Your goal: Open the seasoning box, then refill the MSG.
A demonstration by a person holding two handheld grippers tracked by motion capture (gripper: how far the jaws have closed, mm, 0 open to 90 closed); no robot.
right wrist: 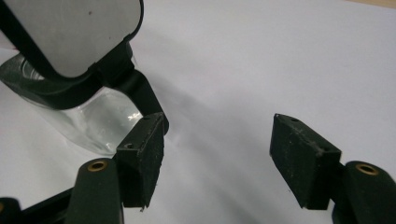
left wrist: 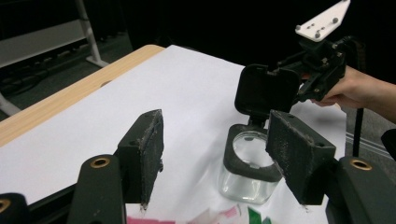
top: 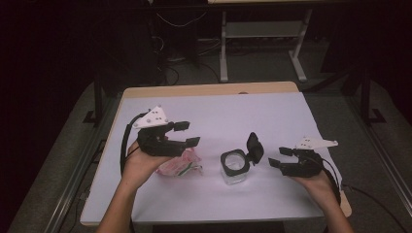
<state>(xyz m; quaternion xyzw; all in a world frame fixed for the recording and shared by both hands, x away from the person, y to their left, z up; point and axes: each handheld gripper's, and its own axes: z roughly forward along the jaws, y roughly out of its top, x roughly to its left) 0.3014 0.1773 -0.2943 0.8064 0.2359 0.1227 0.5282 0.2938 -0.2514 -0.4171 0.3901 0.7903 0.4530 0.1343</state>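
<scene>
Grippers, both with jaws apart and empty: my left gripper hovers left of the clear square glass jar with black flip lid, my right gripper just right of it. Lid open, jar seemingly unfilled; pink-and-green wrapped packet lies left of the jar, presumably awaiting loading. White-covered wooden table, dark room beyond.

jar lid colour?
Black; the lid stands flipped open on the clear jar. The left gripper view shows it best.

dark room, grey carpet floor, white-legged desk behind wooden table.
</scene>
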